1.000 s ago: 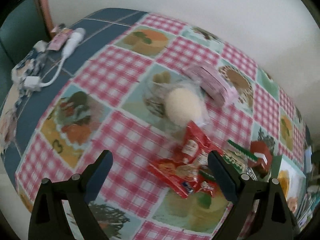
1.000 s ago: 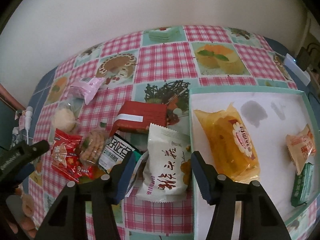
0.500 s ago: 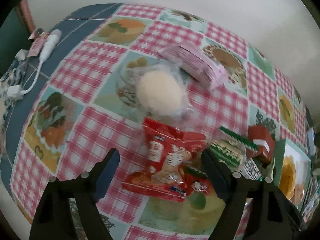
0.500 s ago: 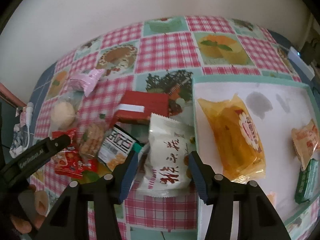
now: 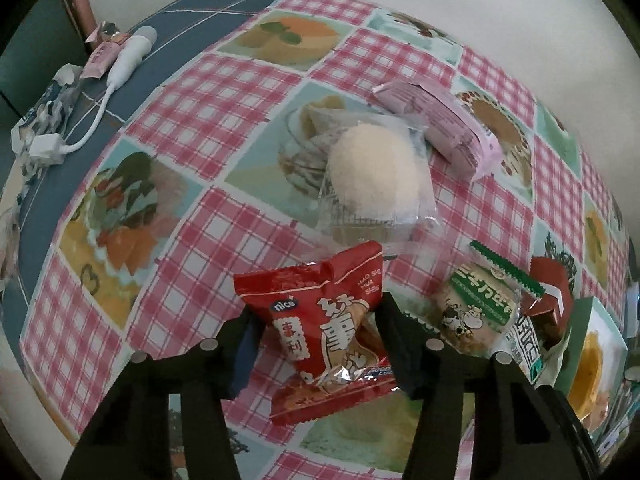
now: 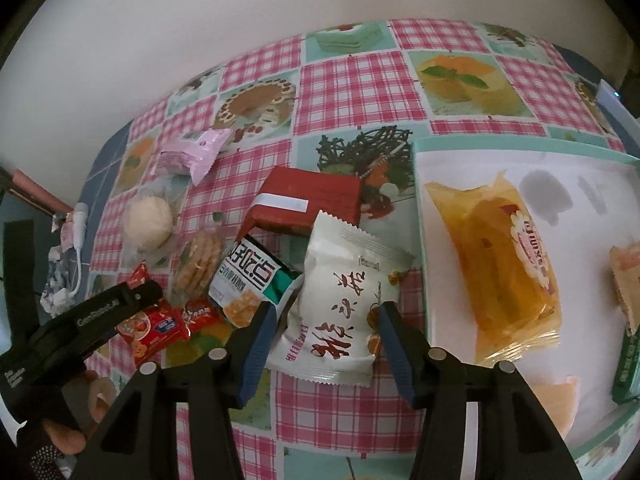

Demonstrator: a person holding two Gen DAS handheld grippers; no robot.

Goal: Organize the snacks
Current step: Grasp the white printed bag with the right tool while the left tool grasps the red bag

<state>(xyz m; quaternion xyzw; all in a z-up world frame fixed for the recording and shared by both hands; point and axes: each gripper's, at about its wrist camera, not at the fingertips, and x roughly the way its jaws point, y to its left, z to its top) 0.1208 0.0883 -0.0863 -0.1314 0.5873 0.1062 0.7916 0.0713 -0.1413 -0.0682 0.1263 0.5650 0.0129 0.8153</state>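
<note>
Left gripper [image 5: 316,332] has just been closing on the red snack packet [image 5: 320,320], now creased between its jaws (a fresh pickup, likely), beside the heap on the checked tablecloth [image 5: 200,120]; right gripper [image 6: 324,332] straddles the white packet [image 6: 340,312], grip unclear.

Both hand-held grippers [image 5: 316,334] [image 6: 324,338] point steeply down, jaws half-closed.
</note>
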